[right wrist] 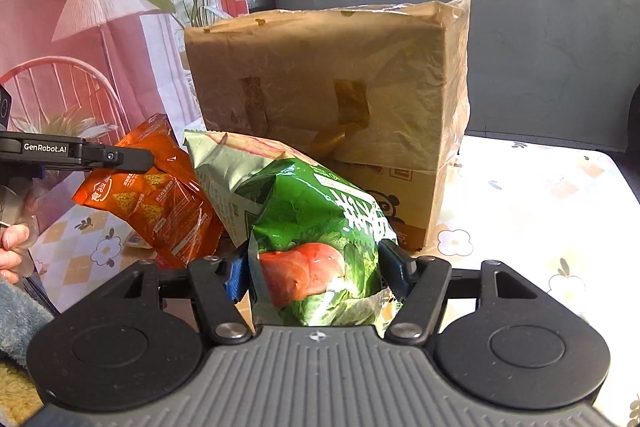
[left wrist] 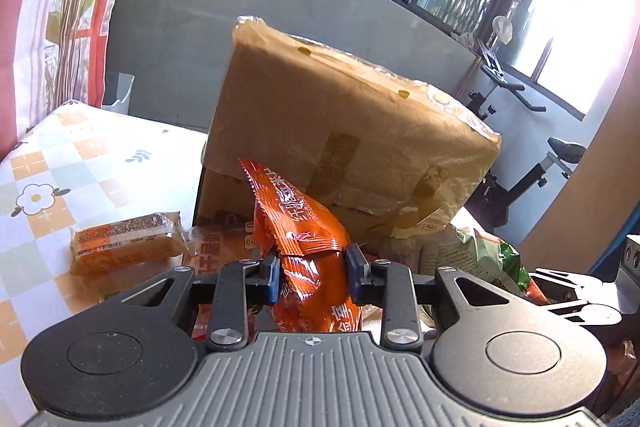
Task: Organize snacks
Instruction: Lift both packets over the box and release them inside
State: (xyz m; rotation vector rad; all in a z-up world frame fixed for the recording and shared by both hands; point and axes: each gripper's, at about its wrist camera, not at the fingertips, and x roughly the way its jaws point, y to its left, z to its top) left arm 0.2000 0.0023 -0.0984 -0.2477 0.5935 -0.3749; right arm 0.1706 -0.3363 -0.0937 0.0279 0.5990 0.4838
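The crinkled orange foil snack bag [left wrist: 304,239] is clamped between the blue pads of the left gripper [left wrist: 311,269], whose jaws are closed on its lower part; the bag's top points up and leans toward the box behind it. In the right wrist view the same orange bag [right wrist: 160,195] hangs in the air above the table, held from the side by the black finger [right wrist: 120,158] of that gripper.

The shiny green snack bag with a red tomato picture [right wrist: 320,239] sits between the pads of the right gripper [right wrist: 318,273]. Its jaws stand fairly wide and press on both sides of the puffy bag, so it is gripped. A pale green packet [right wrist: 216,163] lies just behind it, touching it.

Behind both bags stands a large brown cardboard box wrapped in clear plastic film [left wrist: 344,131], on top of a lower printed carton [right wrist: 412,203]. To the left of the box, a small orange wrapped cake bar [left wrist: 128,243] lies flat on the table with the checked, flowered cloth [left wrist: 80,163]. A person's hand [right wrist: 12,247] shows at the left edge of the right wrist view.
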